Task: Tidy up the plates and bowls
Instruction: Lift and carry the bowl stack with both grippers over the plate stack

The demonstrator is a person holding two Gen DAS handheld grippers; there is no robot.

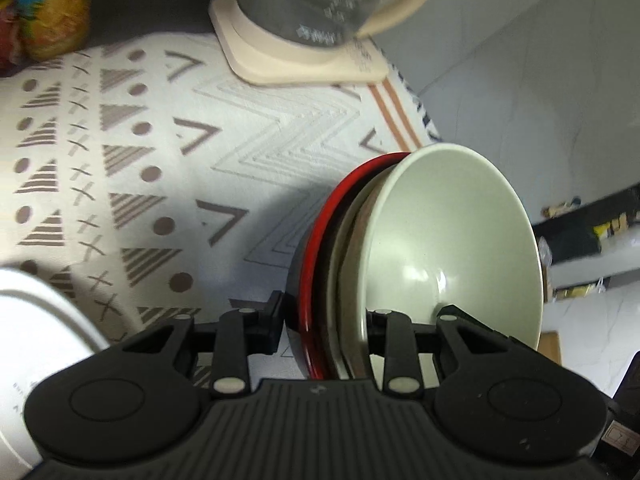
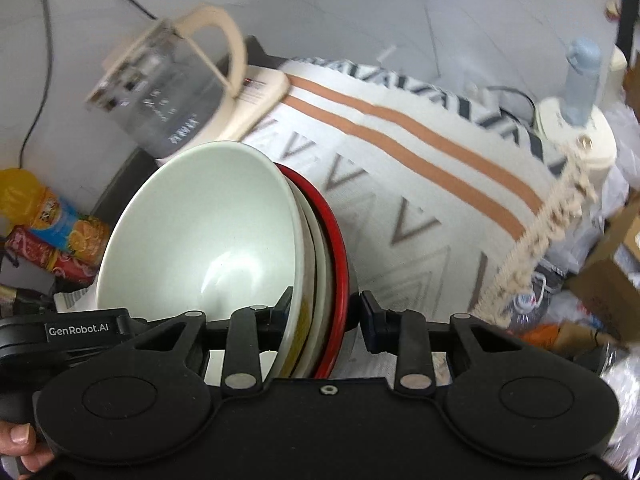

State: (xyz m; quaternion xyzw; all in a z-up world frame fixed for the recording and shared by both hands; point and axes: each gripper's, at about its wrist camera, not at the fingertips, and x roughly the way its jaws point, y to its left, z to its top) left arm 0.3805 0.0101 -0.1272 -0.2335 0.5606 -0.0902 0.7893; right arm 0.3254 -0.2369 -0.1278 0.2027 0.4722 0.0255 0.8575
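Observation:
A nested stack of dishes is held on edge above the patterned tablecloth (image 1: 160,152). A pale green bowl (image 1: 452,248) is innermost, then beige dishes, then a red-rimmed black bowl (image 1: 320,248) outermost. My left gripper (image 1: 326,320) is shut on the stack's rim. My right gripper (image 2: 324,312) is shut on the rim of the same stack, with the green bowl (image 2: 208,232) on its left and the red rim (image 2: 340,256) on its right. The other gripper's black body (image 2: 80,330) shows at the left of the right wrist view.
A glass kettle on a cream base (image 1: 304,24) stands at the table's back edge, also in the right wrist view (image 2: 168,92). A white plate (image 1: 36,320) lies at lower left. Juice bottles (image 2: 52,224) stand by the wall. A white dispenser (image 2: 576,128) and clutter sit beyond the cloth's fringed edge.

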